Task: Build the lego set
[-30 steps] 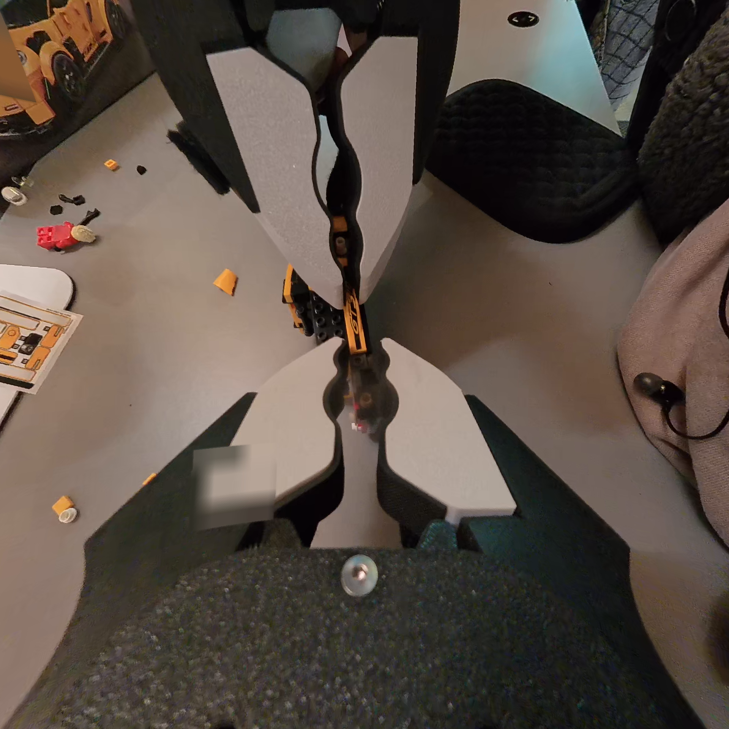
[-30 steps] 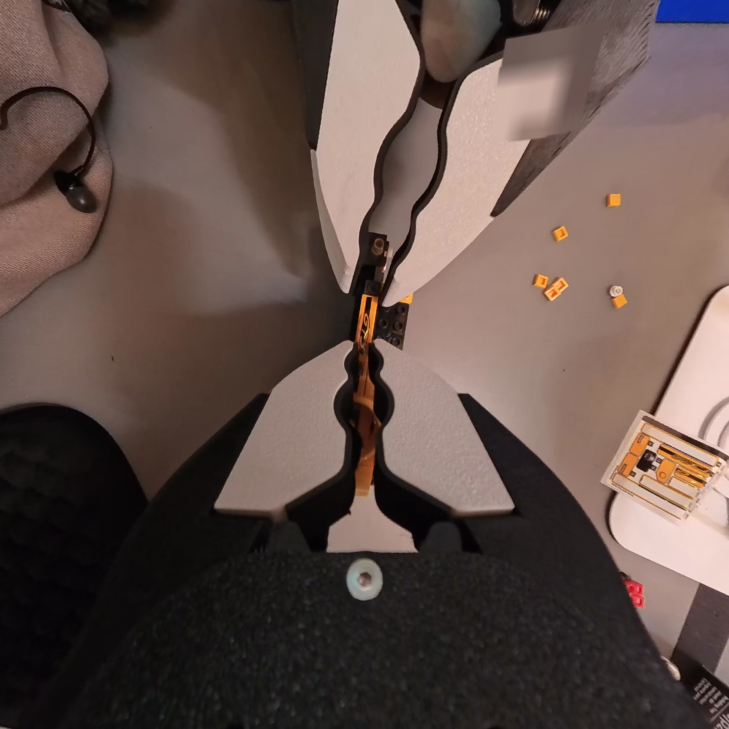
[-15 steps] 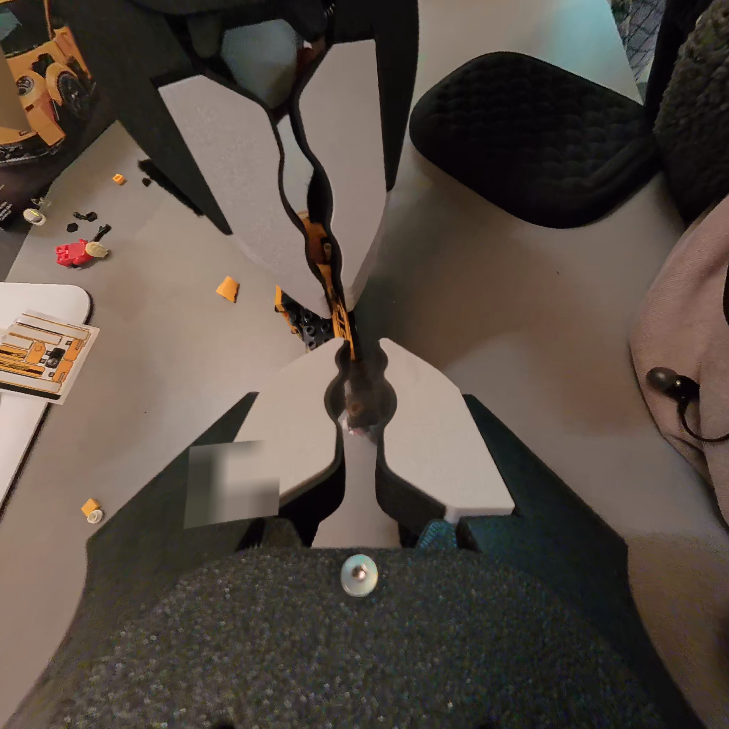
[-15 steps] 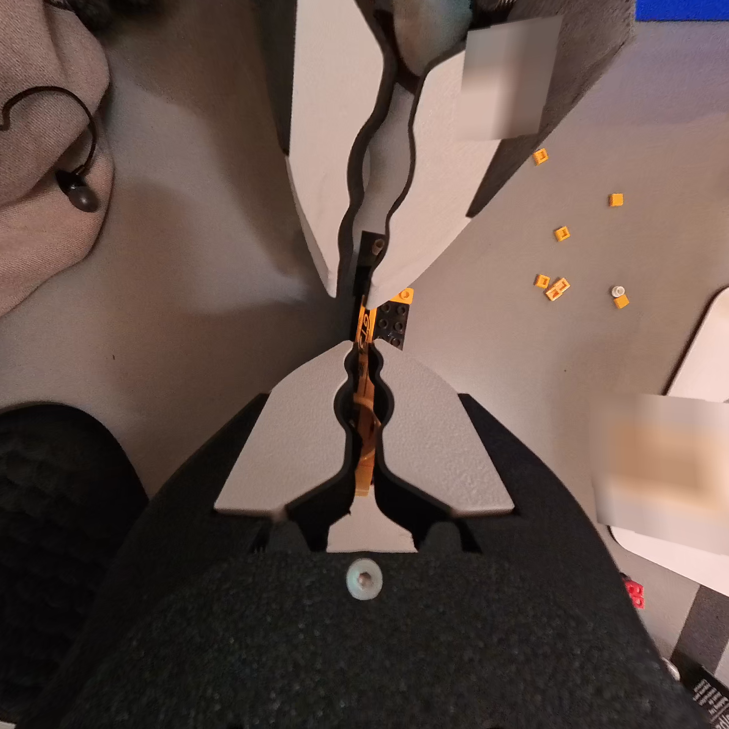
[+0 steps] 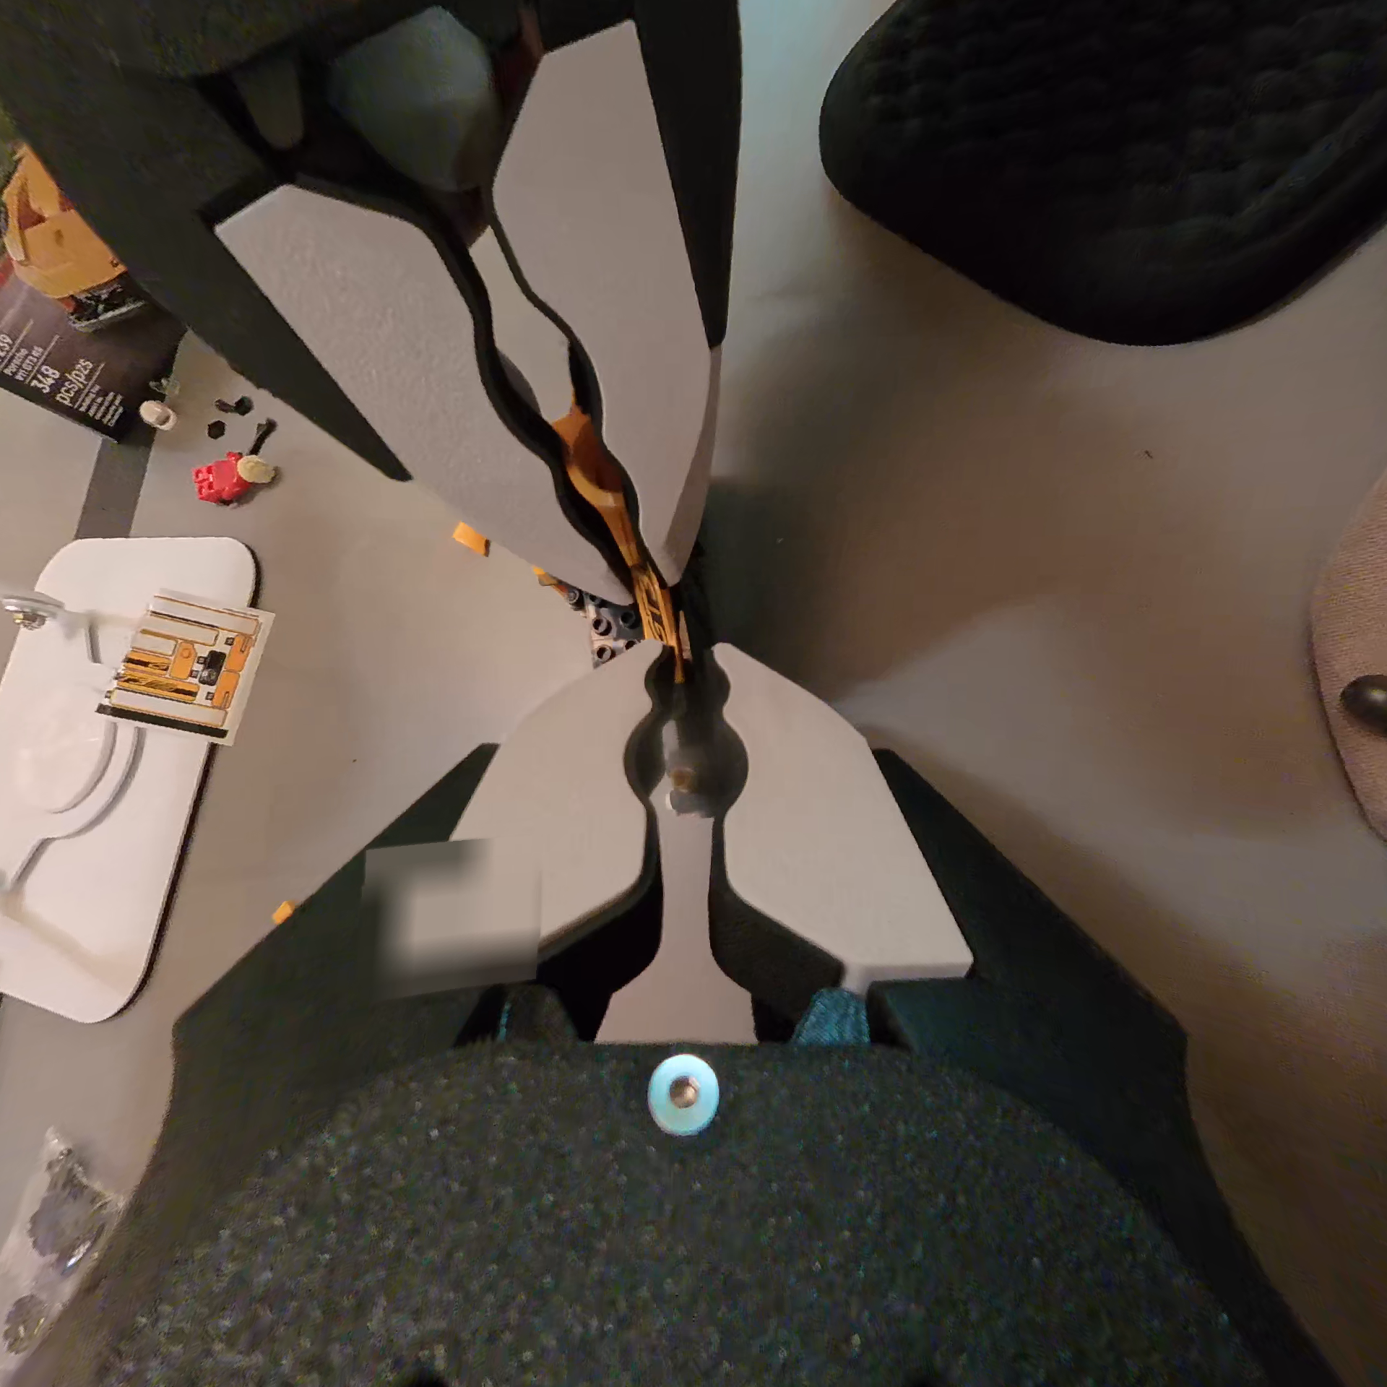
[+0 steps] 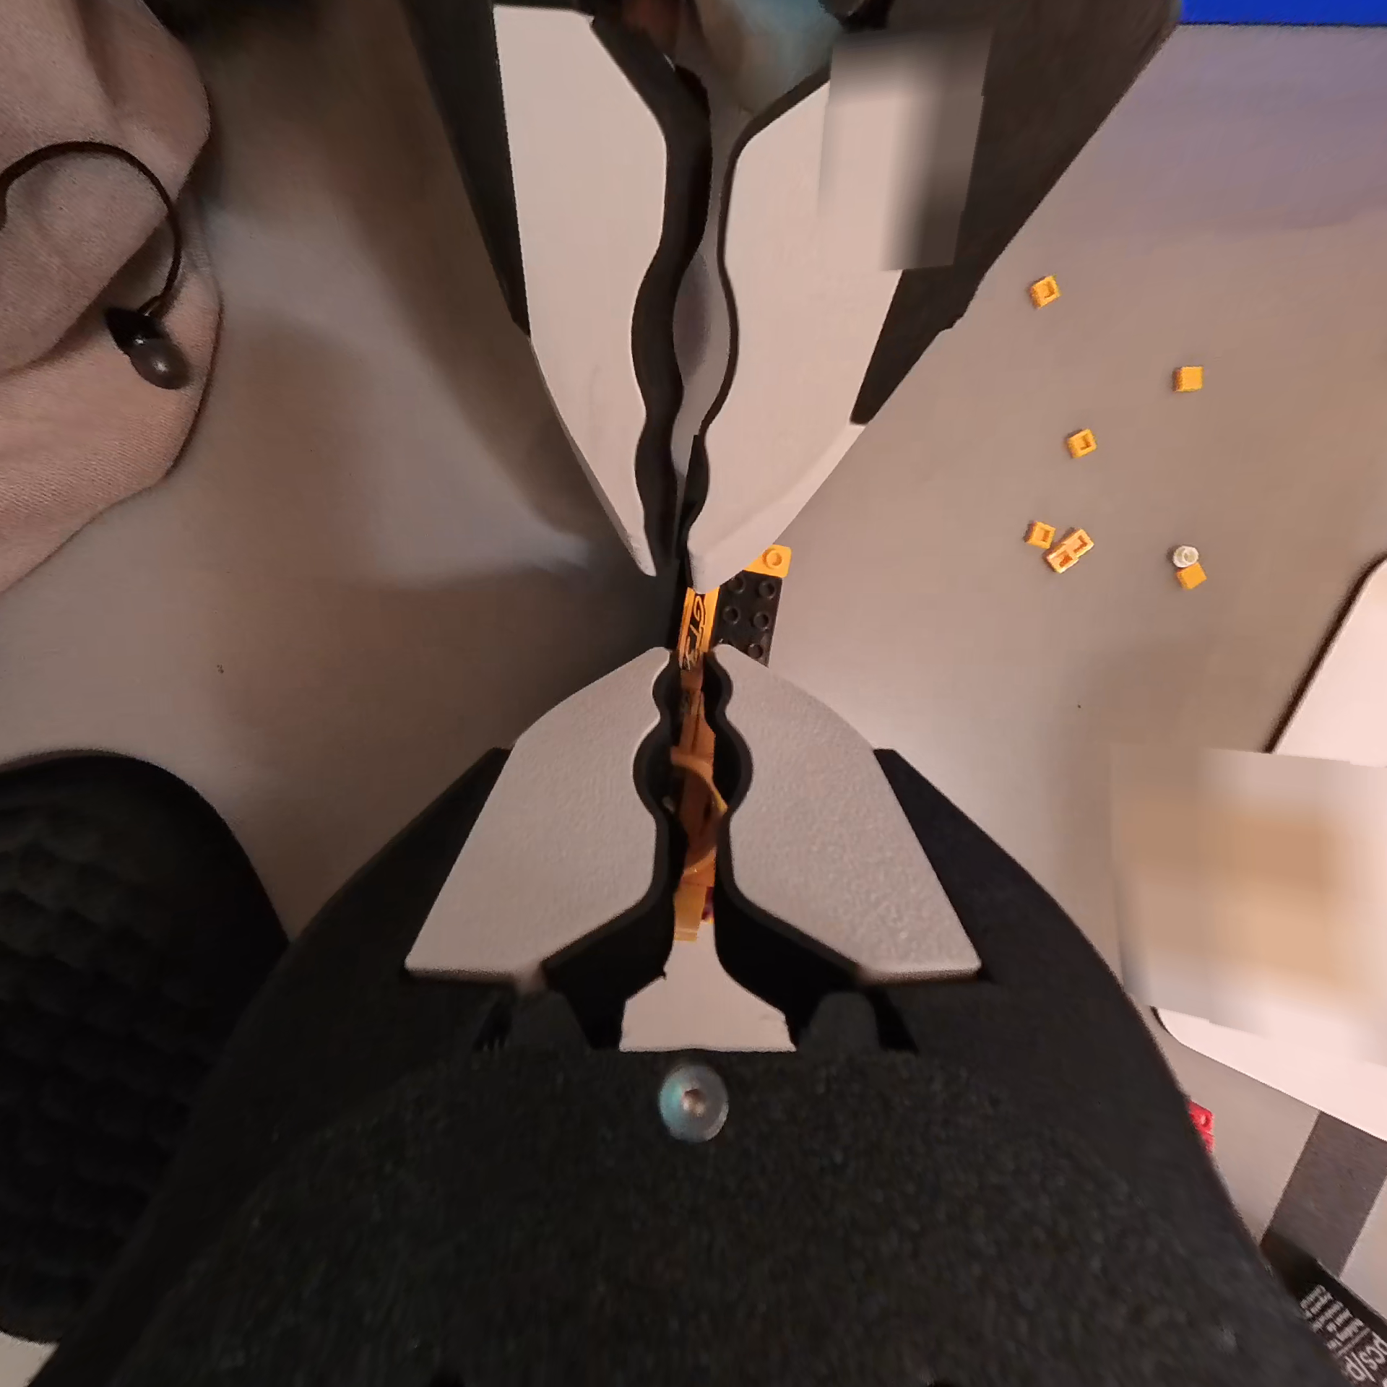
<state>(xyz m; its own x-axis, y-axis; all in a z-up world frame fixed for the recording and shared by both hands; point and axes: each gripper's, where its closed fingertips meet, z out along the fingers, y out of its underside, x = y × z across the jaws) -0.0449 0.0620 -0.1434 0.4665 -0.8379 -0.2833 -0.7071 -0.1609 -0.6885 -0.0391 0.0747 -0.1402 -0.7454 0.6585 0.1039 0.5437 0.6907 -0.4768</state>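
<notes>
Both grippers meet nose to nose over the grey table (image 5: 1051, 525) on one small orange-and-black brick assembly (image 6: 694, 623). My right gripper (image 6: 687, 657) is shut on it, and its orange part runs back between the pads (image 6: 750, 713). A black studded plate (image 6: 750, 615) sticks out to one side. My left gripper (image 5: 684, 653) is shut on the assembly's other end (image 5: 651, 612), and a thin orange-and-black edge sits between its fingertips. In the right wrist view the left gripper (image 6: 679, 570) pinches that thin black edge. The right gripper also shows in the left wrist view (image 5: 653, 582).
Several loose small orange pieces (image 6: 1081, 443) lie on the table. A white board (image 5: 90, 863) carries a sticker sheet (image 5: 188, 660). A red piece (image 5: 218, 480) and a printed box (image 5: 67, 360) lie beyond it. A black cushion (image 5: 1126, 150) and beige cloth with a black cord (image 6: 75, 263) lie at the edges. Both grippers' tips are close together, under 4 cm apart.
My left gripper's fingers have drawn closer together on the assembly's end, and the black piece seen deep between them no longer shows there. The right gripper's hold looks unchanged.
</notes>
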